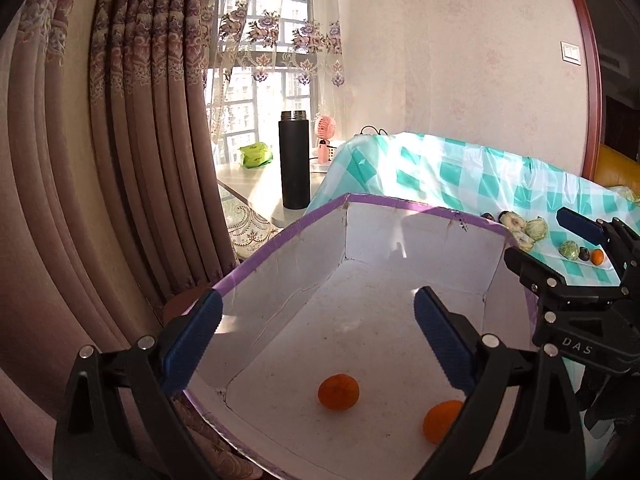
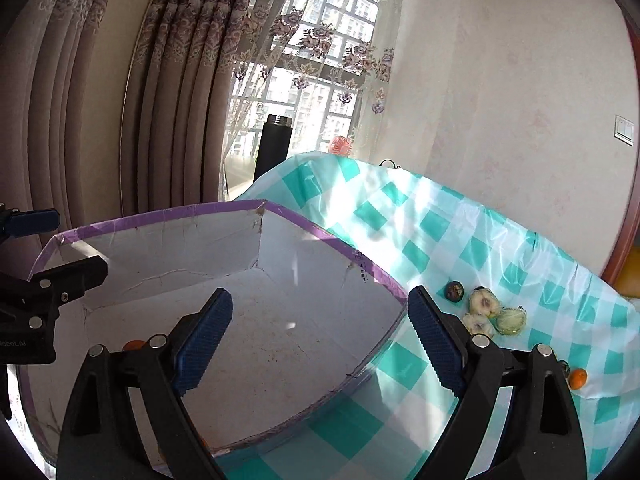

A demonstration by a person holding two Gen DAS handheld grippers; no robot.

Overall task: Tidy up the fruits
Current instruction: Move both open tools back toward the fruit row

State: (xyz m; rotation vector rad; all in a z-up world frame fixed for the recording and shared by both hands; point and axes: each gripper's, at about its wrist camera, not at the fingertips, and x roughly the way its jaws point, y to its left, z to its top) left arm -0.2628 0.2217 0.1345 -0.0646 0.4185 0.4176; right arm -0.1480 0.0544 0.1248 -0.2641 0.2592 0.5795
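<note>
- Oranges: two lie loose on the floor of a white cardboard box (image 1: 420, 240) with a purple-taped rim; one orange (image 1: 338, 392) sits near the box's close end, the second orange (image 1: 442, 421) just beside it, partly hidden behind a gripper finger.
- Left gripper (image 1: 318, 340) hangs over the box, its blue-padded jaws spread wide with nothing between them.
- Right gripper (image 2: 320, 336) hovers above the box's right rim, jaws likewise spread and empty.
- Outside the box, to its right, a teal checked tablecloth (image 2: 500, 240) carries more fruit: a cluster of pale green fruits (image 2: 494, 312), a dark fruit (image 2: 455, 291), and a small orange (image 2: 577, 378) farther right.
- Beyond the box's far end stand a black flask (image 1: 295, 160) and a pink fan (image 1: 325, 130), near a curtained window.
</note>
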